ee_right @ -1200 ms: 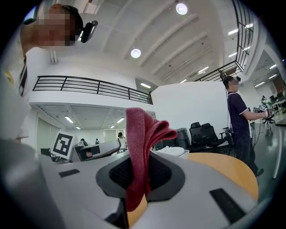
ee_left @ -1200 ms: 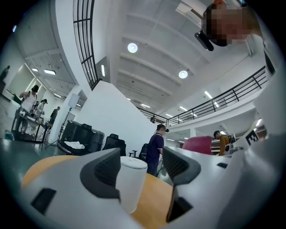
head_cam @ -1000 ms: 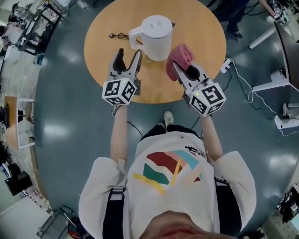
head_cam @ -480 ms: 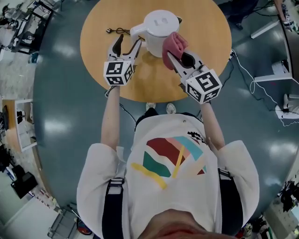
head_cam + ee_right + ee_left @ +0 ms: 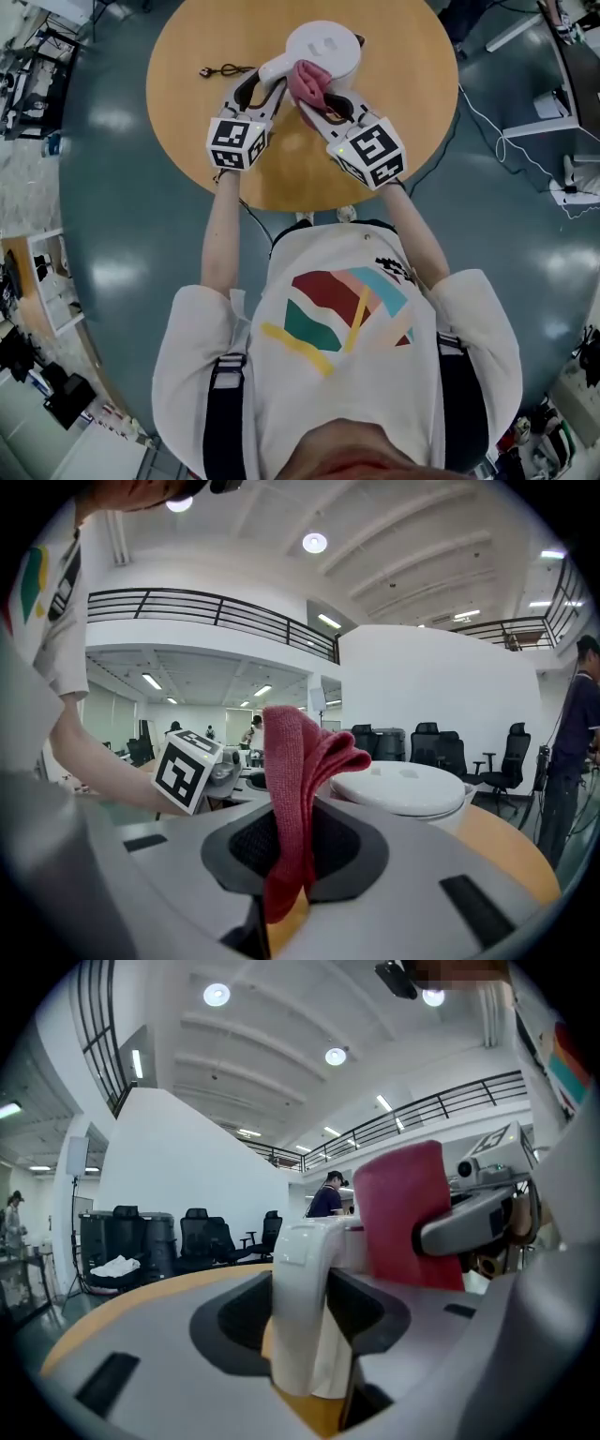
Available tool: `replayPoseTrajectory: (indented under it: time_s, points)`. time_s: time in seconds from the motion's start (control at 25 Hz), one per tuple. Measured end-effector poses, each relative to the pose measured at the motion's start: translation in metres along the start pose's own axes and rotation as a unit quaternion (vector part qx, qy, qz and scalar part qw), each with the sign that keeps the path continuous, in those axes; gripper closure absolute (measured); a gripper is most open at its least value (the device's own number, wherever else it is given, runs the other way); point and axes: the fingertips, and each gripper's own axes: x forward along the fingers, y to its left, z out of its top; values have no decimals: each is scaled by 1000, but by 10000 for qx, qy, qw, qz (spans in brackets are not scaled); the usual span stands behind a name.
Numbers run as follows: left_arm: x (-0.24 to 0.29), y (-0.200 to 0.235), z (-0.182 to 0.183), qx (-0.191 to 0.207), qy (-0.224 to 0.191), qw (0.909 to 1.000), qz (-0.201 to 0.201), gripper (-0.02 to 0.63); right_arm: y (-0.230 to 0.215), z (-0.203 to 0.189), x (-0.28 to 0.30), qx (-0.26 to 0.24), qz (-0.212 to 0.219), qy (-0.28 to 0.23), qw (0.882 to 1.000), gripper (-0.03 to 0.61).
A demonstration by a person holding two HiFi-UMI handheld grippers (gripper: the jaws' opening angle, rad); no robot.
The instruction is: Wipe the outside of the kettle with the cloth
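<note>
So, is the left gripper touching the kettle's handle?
Touching. The left gripper view shows the left gripper, whose jaws have just been closing, with both pads pressed against the kettle's handle, which stands between them.

Your kettle [image 5: 323,45] is plain white. The cloth [image 5: 306,81] is a dusty red. The table [image 5: 187,103] is light orange-tan; the floor [image 5: 112,244] is glossy blue-grey. Your left gripper [image 5: 265,86] and right gripper [image 5: 319,99] are grey with black pads, and their cubes [image 5: 236,143] carry black-and-white square markers. Your shirt [image 5: 375,394] is white, striped red, teal, yellow and pink; its straps [image 5: 223,412] are black.
</note>
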Motion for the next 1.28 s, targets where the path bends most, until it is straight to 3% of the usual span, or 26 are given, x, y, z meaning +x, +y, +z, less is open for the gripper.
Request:
replayPoseTrajectory:
  time_s: [0.28, 1.0, 1.28]
  points:
    - [9, -16, -6, 263, 171, 9995, -66, 399, -16, -20, 7, 297, -309, 84, 9990, 531]
    - [4, -8, -3, 299, 221, 9993, 45, 403, -26, -37, 3, 325, -663, 181, 9971, 531]
    - [6, -11, -7, 326, 284, 9991, 54, 405, -38, -35, -14, 338, -733, -145, 9966, 531]
